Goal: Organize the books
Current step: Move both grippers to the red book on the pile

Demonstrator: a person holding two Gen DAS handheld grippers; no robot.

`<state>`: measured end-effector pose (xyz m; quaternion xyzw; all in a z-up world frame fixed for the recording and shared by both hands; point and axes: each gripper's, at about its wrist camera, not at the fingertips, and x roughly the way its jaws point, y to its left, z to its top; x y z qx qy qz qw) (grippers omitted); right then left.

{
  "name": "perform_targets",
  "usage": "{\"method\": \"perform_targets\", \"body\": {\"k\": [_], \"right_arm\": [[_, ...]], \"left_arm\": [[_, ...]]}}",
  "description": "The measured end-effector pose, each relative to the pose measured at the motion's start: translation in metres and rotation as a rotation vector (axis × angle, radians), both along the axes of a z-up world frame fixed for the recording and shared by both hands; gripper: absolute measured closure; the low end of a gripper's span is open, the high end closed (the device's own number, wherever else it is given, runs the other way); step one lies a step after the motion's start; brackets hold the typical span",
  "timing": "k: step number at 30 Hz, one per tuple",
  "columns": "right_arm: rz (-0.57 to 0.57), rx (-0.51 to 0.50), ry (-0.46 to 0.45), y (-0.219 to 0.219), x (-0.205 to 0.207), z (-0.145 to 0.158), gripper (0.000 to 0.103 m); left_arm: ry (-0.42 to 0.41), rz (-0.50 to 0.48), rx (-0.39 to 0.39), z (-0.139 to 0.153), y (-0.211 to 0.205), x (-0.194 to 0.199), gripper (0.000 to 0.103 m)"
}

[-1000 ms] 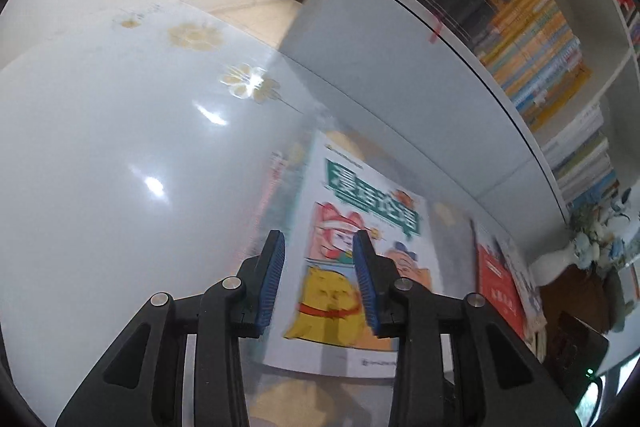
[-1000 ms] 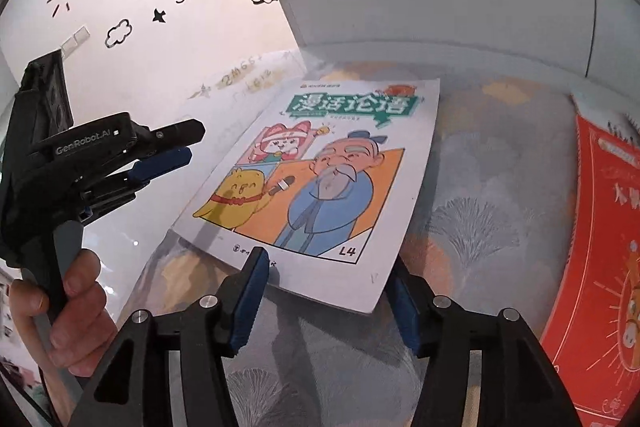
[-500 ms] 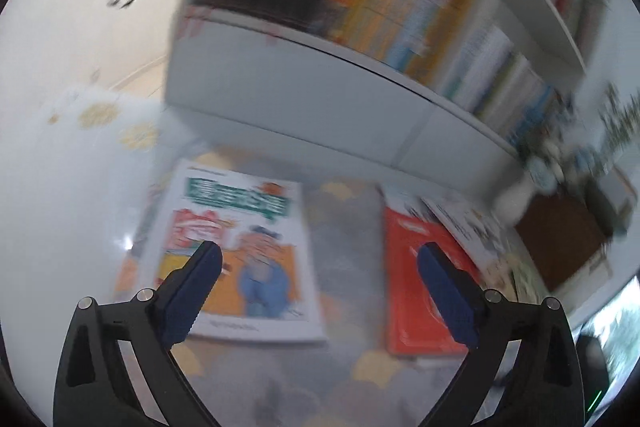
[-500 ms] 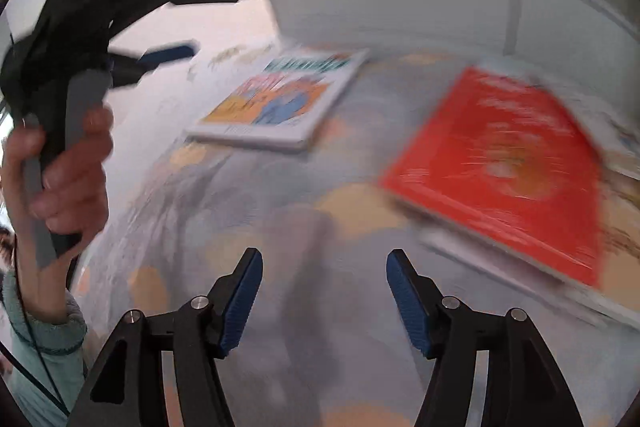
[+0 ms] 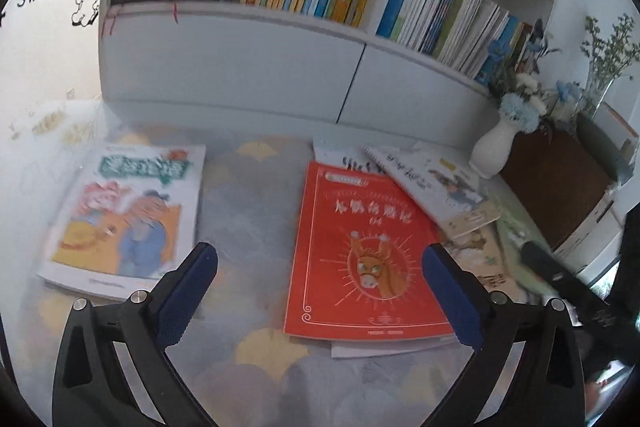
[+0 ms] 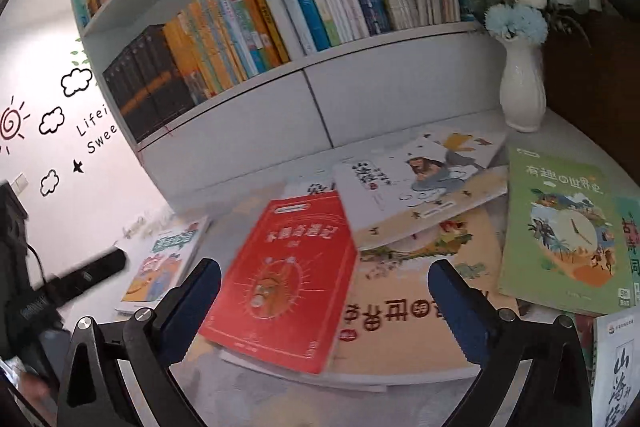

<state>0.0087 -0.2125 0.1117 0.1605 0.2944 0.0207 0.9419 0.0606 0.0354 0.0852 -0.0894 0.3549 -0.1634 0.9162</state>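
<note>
A white cartoon book (image 5: 128, 211) lies flat on the patterned mat at the left, with nothing gripping it. To its right a red book (image 5: 360, 247) tops a loose pile of overlapping books. My left gripper (image 5: 319, 255) hovers above the red book's near half; its jaws are opening wide and nothing is between them. In the right wrist view my right gripper (image 6: 324, 269) hangs over the red book (image 6: 288, 267) and a beige book (image 6: 420, 307). Its jaws are also opening and hold nothing.
A white bookcase (image 5: 280, 39) packed with upright books stands behind the mat. A white vase (image 6: 522, 95) of blue flowers stands at the back right beside a dark cabinet (image 5: 560, 187). A green book (image 6: 560, 231) and a white one (image 6: 420, 183) lie in the pile.
Both grippers have pulled back from the cartoon book and swung right toward the red book and pile. Both pairs of jaws have spread wide. The cartoon book stays on the left.
</note>
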Motion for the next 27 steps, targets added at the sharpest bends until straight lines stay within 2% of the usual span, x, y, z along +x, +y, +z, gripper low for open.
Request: {"method": "perform_targets", "body": {"k": [1, 2, 3, 4, 6, 8, 10, 12, 14, 16, 19, 21, 23, 27], "right_arm": [[0.007, 0.000, 0.005, 0.000, 0.003, -0.003, 0.000], [0.006, 0.003, 0.014, 0.000, 0.005, -0.005, 0.000], [0.003, 0.006, 0.033, 0.001, 0.008, -0.008, 0.005], [0.014, 0.009, 0.054, 0.003, 0.009, -0.013, 0.010], [0.049, 0.012, 0.114, 0.009, 0.017, -0.024, 0.035], [0.056, 0.013, 0.181, 0.013, 0.024, -0.039, 0.040], [0.082, 0.031, 0.219, 0.016, 0.026, -0.051, 0.041], [0.091, 0.040, 0.241, 0.018, 0.027, -0.057, 0.043], [0.095, 0.042, 0.252, 0.019, 0.028, -0.062, 0.049], [0.092, 0.030, 0.257, 0.020, 0.027, -0.064, 0.053], [0.092, 0.006, 0.252, 0.023, 0.027, -0.063, 0.054], [0.093, -0.006, 0.253, 0.025, 0.027, -0.064, 0.054], [0.094, -0.019, 0.253, 0.026, 0.028, -0.064, 0.054], [0.096, -0.029, 0.252, 0.027, 0.029, -0.064, 0.054]], "left_arm": [[0.011, 0.002, 0.000, -0.008, 0.000, 0.002, 0.004], [0.047, -0.001, 0.036, -0.018, -0.002, 0.008, 0.021], [0.074, -0.001, 0.078, -0.025, -0.003, 0.012, 0.033], [0.095, 0.010, 0.093, -0.032, 0.000, 0.014, 0.041], [0.150, -0.002, 0.036, -0.045, 0.008, 0.018, 0.041], [0.205, -0.016, -0.029, -0.053, 0.015, 0.022, 0.041], [0.219, -0.018, -0.057, -0.056, 0.018, 0.021, 0.039], [0.235, -0.029, -0.063, -0.059, 0.018, 0.020, 0.036], [0.261, -0.051, -0.077, -0.065, 0.014, 0.018, 0.022], [0.258, -0.074, -0.068, -0.065, 0.008, 0.016, 0.015], [0.252, -0.075, -0.039, -0.067, 0.001, 0.014, 0.015], [0.245, -0.074, -0.026, -0.066, -0.001, 0.014, 0.019], [0.246, -0.119, -0.036, -0.065, -0.006, 0.013, 0.058], [0.248, -0.137, -0.031, -0.065, -0.012, 0.012, 0.060]]}}
